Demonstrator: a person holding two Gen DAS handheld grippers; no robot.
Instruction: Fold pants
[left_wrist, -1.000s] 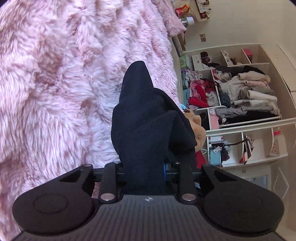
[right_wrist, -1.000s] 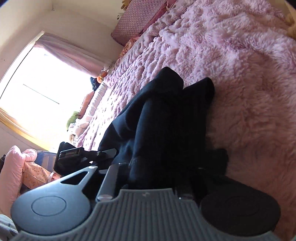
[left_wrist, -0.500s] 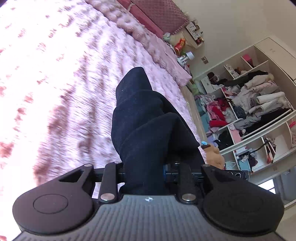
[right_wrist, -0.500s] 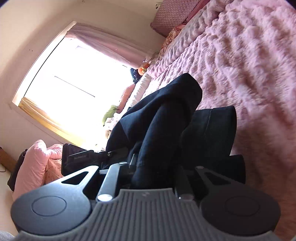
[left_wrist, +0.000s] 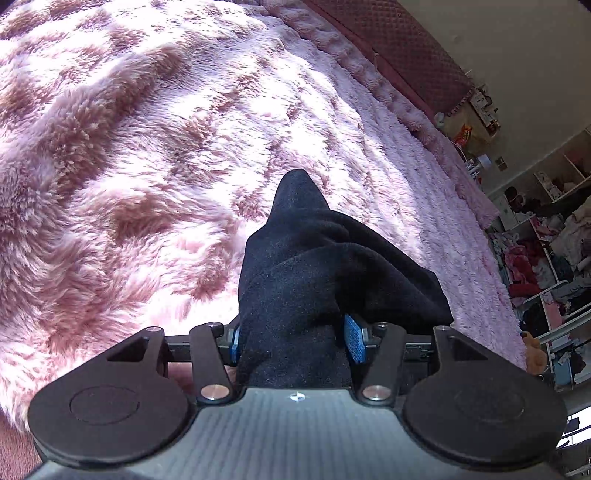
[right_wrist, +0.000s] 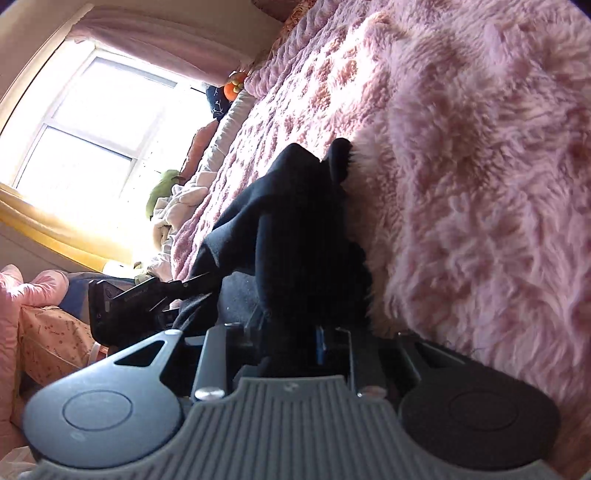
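Over the pink furry blanket, the black pants run lengthwise away from both grippers, bunched end pointing forward. The left gripper and right gripper each pinch the cloth tightly between their fingers.
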